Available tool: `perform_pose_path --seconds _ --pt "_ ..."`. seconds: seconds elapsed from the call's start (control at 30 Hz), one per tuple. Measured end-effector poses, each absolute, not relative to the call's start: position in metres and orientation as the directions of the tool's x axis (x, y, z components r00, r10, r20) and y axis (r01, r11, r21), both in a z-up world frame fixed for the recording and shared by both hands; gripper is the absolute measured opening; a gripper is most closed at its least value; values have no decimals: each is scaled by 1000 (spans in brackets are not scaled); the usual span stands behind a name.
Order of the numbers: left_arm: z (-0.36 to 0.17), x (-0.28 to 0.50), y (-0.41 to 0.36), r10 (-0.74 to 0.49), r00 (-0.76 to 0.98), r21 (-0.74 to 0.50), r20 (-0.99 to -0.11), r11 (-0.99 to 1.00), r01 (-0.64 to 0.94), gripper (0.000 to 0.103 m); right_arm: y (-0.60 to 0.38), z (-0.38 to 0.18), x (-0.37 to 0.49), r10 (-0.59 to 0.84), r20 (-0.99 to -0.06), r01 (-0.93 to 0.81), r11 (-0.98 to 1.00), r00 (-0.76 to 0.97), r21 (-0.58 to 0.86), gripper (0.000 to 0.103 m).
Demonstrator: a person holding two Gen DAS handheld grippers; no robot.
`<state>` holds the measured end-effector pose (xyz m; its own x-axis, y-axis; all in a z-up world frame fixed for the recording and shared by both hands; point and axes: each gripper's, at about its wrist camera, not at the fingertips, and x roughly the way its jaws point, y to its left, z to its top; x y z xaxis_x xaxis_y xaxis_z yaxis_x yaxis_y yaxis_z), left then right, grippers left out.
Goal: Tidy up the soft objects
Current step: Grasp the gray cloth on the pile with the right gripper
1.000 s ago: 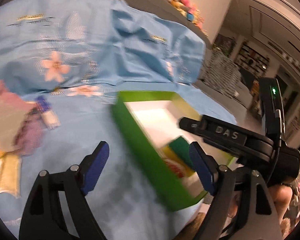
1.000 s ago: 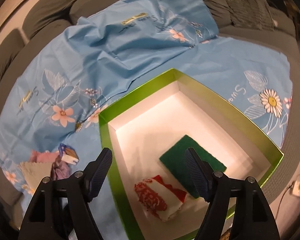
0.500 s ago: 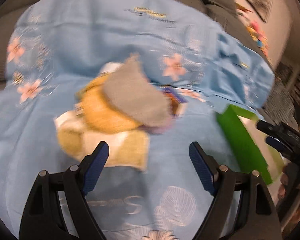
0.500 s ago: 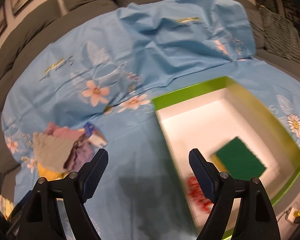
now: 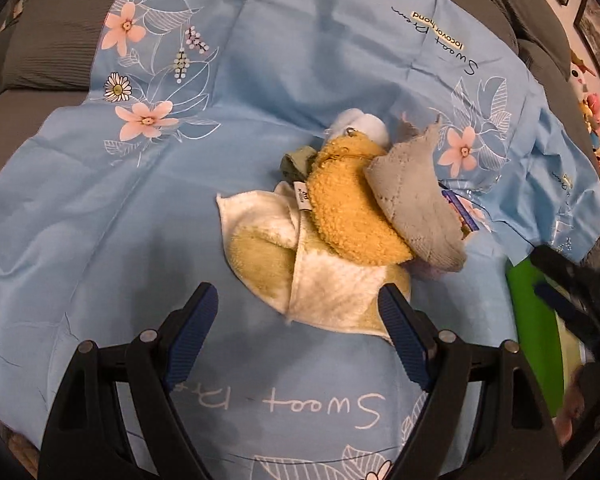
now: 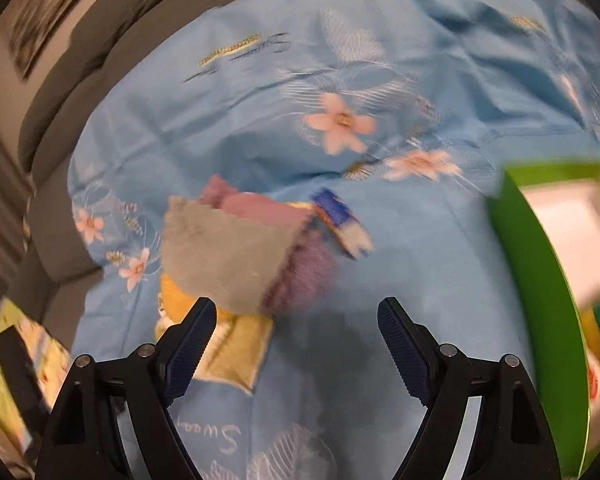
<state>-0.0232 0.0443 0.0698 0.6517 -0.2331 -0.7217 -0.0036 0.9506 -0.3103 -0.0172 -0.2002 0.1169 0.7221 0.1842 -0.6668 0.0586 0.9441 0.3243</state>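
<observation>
Shift: both claws have swung off the green box (image 6: 540, 280) onto the cloth pile (image 5: 340, 224).
Left claw (image 5: 300, 332): wide, empty, pile just ahead.
Right claw (image 6: 296, 340): wide, empty.
Handling: light, floppy; pinch the cream towel (image 5: 324, 288) at its near edge.

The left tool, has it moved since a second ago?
Yes. The left tool swung away from the green box, which has slid to the view's right edge, and now faces the cloth pile.
</observation>
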Motion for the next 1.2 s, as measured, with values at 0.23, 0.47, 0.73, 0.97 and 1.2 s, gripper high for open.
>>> perform_pose_path --seconds 0.23,0.47,0.73,0.97,1.2 --pt "66 -18 52 -227 644 -323 -731 946 -33 82 -162 81 59 220 -754 63 943 619 327 84" --pt "64 -12 59 -216 641 -324 -737 945 -54 82 -155 58 73 319 -733 -7 919 601 394 22" --pt "67 -16 59 -220 650 -323 -727 945 -42 82 -172 105 26 332 -631 -34 900 702 435 13" --pt "74 -22 59 -229 664 -334 -712 942 -32 82 -203 134 -41 397 -564 -50 846 724 531 13" --pt "75 -27 55 -244 662 -341 -708 940 -18 82 -188 121 -59 363 -660 -68 901 658 428 13"
